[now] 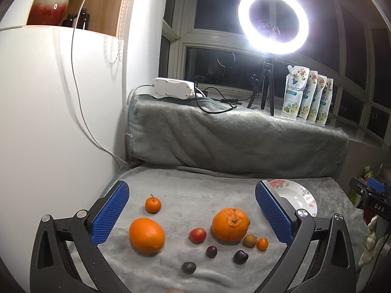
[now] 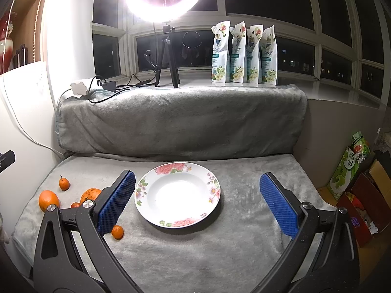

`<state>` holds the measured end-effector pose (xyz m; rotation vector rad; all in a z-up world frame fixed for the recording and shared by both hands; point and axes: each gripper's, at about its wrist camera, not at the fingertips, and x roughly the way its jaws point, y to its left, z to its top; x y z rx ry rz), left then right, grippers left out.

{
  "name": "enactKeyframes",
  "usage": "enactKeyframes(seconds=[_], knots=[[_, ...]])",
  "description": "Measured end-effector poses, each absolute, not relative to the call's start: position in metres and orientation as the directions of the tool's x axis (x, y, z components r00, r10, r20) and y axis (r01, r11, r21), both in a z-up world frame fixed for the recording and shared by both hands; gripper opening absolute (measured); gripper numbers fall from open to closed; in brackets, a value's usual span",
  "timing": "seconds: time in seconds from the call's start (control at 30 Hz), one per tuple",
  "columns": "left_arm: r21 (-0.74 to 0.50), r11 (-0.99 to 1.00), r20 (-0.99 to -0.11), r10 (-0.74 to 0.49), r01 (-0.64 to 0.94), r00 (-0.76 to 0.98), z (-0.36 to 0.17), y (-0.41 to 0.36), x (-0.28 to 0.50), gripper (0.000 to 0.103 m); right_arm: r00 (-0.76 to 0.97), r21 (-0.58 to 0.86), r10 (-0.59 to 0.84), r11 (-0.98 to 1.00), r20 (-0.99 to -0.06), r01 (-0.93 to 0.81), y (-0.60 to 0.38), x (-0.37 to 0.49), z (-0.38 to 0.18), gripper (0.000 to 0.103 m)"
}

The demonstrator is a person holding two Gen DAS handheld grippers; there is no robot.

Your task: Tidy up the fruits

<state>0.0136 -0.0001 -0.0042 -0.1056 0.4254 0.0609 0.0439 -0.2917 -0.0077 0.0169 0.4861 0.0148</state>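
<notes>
Right now my left gripper (image 1: 191, 216) and right gripper (image 2: 196, 202) both hang wide open and empty, the fruits sit on the gray blanket (image 1: 195, 195) left of the plate (image 2: 177, 194), and I think the smooth orange (image 1: 146, 235) is firm, round and rolly, so I'd squeeze its middle.

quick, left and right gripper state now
Left hand-held gripper: open, holding nothing.
Right hand-held gripper: open, holding nothing.
</notes>
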Motion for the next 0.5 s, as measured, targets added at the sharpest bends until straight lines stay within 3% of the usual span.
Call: enactKeyframes(seconds=[0.5], knots=[[-0.137, 0.989, -0.500, -0.025, -0.051, 0.866, -0.042, 0.013, 0.023, 0.097, 0.828, 0.058, 0.121, 0.993, -0.547, -0.107, -0.277, 0.069, -0.029, 0.103]])
